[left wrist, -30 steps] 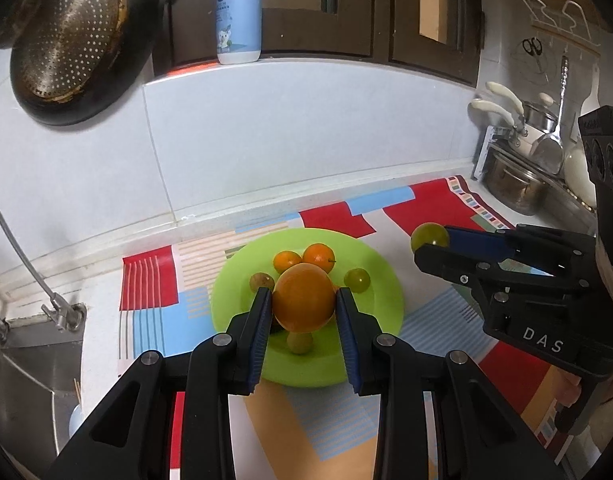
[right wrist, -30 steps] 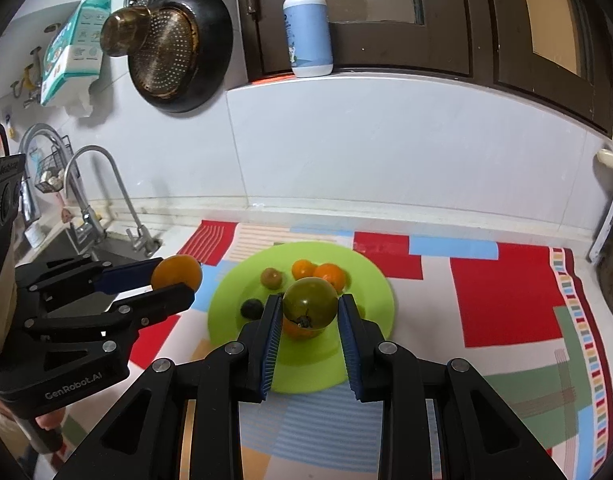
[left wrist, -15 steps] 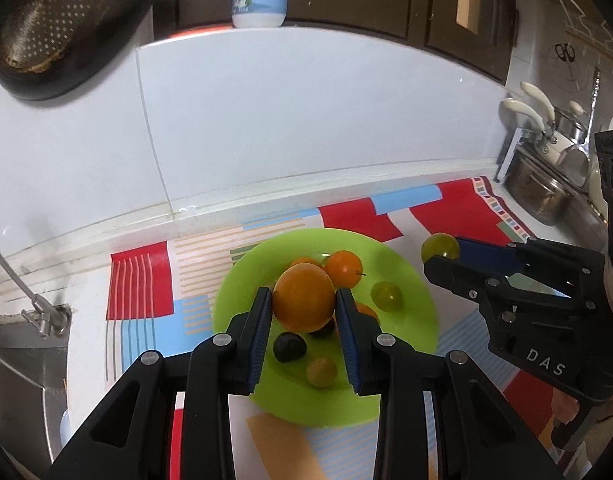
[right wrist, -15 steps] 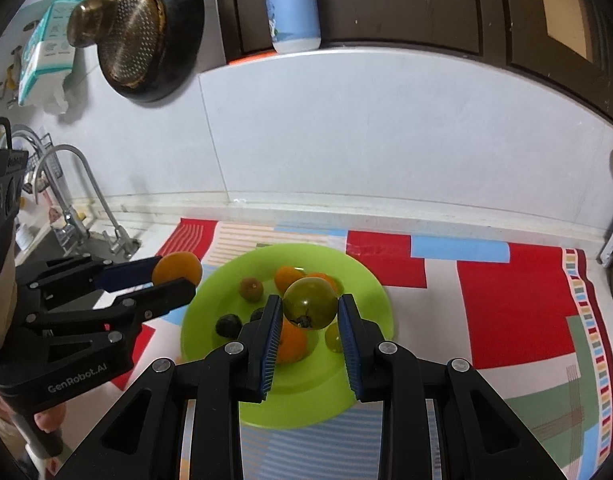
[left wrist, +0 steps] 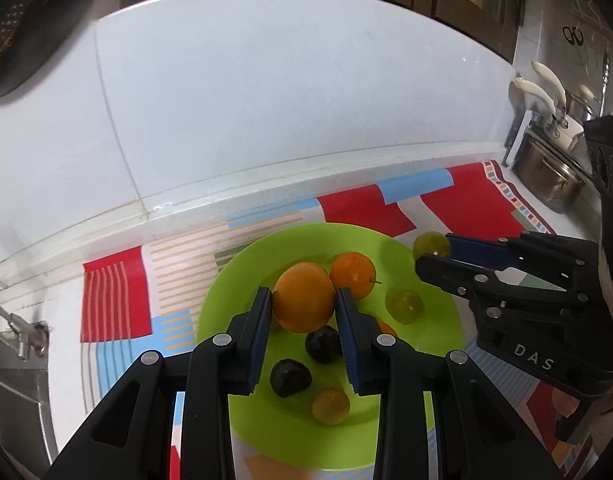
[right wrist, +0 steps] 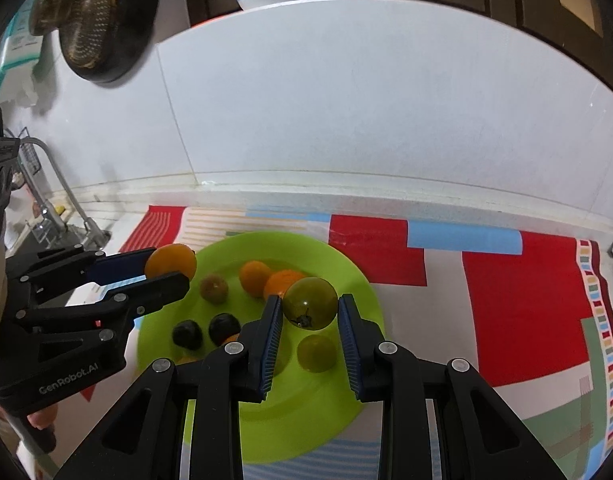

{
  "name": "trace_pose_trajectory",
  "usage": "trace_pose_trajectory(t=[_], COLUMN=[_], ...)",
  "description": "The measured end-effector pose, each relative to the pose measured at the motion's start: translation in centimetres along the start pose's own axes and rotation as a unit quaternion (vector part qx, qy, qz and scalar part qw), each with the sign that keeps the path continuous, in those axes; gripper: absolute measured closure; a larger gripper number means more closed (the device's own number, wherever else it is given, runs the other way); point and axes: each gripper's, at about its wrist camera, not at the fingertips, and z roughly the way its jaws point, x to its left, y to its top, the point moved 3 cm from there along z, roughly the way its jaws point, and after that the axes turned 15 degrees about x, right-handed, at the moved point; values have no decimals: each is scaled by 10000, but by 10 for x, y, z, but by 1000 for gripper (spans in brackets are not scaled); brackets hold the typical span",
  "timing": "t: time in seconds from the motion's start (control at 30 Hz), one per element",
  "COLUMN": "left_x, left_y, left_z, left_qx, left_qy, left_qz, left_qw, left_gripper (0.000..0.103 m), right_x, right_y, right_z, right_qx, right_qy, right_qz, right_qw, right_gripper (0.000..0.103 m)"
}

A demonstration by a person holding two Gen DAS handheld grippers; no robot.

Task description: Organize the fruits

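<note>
Above the green plate [left wrist: 226,300], the left gripper [left wrist: 304,304] pinches an orange [left wrist: 304,302] between its fingers. Beside it, the right gripper [right wrist: 310,308] clamps a green tomato [right wrist: 310,307] (stem towards the camera) — both over the plated fruit.

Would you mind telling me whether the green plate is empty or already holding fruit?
Holding fruit. The green plate carries a small orange, two dark plums and greenish fruits.

My left gripper [left wrist: 304,306] and right gripper [right wrist: 309,312] crowd over the green plate [right wrist: 346,276]. Small fruits fill its middle and left; the near rim is bare. The patterned mat [right wrist: 518,312] to the right lies open. Tiled wall [right wrist: 346,120] blocks behind, faucet [right wrist: 54,184] left, steel pot [left wrist: 554,184] far right.
</note>
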Motion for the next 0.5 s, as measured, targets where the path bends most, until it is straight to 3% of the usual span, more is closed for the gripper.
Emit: trace_pose_trajectory(t=[0.23,0.3,0.37,0.4,0.5], left_x=[-7,-8,-8,-8,-6], left_y=[6,8,9,8,3], left_z=[14,13,11,8,-3], left_qx=[89,36,2,-12,-113], left_qy=[-65,19,42,60,105], left_qz=[113,139,123,96,-6], left_qw=[9999,9999,9999,9999,9999], left_gripper=[70,61,59,59,56], right_x=[-5,-6,-7,-7,-9], right_y=[2,3,4,3,1], right_z=[16,19,19,19,12], right_qx=[106,104,104,99,34], right_qy=[42,50,36,0,-48], right_qz=[19,36,42,57,100], right_qw=[9999,9999,9999,9999,9999], right_gripper=[73,73,71,65,63])
